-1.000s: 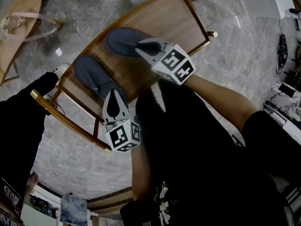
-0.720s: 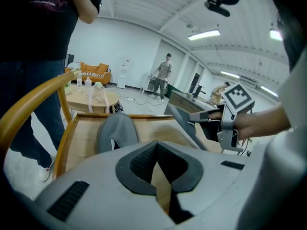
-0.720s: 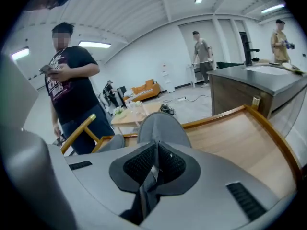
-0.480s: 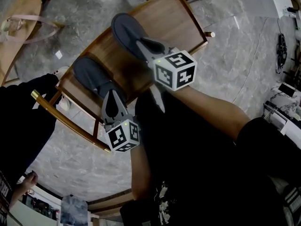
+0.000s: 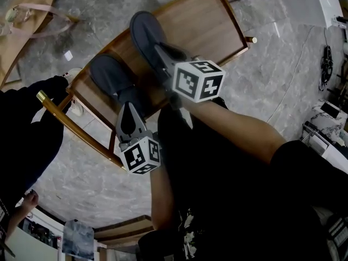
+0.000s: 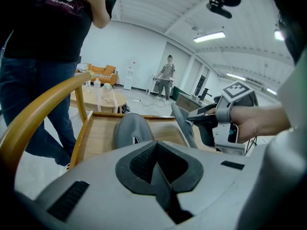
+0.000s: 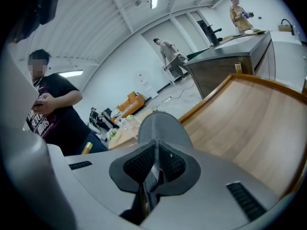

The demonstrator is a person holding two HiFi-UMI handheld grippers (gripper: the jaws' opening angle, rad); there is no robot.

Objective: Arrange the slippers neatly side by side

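On the wooden table (image 5: pixel 209 23), the left hand-held gripper (image 5: pixel 129 106) is clamped on the heel rim of the left slipper (image 5: pixel 107 74) and the right hand-held gripper (image 5: pixel 163 56) on the right slipper (image 5: pixel 145 32), likely to swing both parallel.

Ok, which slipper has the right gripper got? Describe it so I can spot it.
Start at the wooden tray. Of the two dark grey slippers there, it is the middle slipper, pinched by the right gripper. Unlike the flat slipper by the left rim, it is tipped on edge.
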